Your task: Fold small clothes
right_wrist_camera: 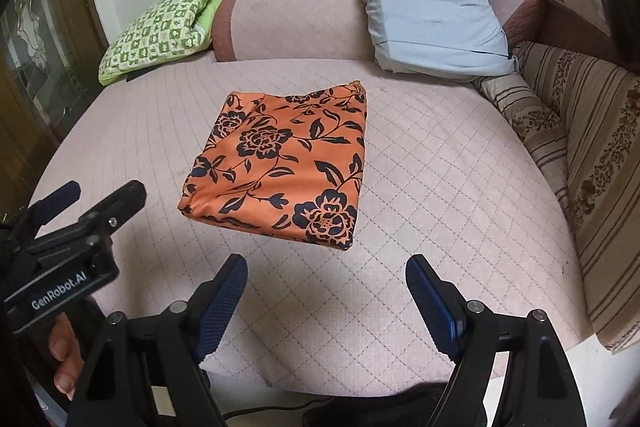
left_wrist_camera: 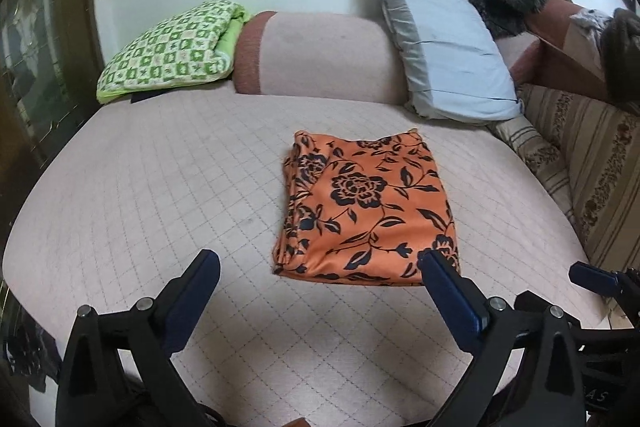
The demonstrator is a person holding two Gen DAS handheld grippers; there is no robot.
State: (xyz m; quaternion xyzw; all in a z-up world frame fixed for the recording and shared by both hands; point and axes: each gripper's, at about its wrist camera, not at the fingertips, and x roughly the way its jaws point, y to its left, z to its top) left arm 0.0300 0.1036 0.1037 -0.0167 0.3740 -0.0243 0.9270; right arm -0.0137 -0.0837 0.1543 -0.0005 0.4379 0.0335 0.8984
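Garment: orange floral cloth (right_wrist_camera: 280, 163) lies folded mid-mattress (right_wrist_camera: 440, 187).
Grippers: left gripper (left_wrist_camera: 320, 267) and right gripper (right_wrist_camera: 326, 267) gape, empty.
Risk: a careless nudge could spill the layers.

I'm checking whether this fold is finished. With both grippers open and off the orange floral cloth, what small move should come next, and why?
Probably none on the orange floral cloth: it lies as a compact folded rectangle on the quilted cover. Left gripper and right gripper hover open, short of it, holding nothing. I'd draw both back slightly.
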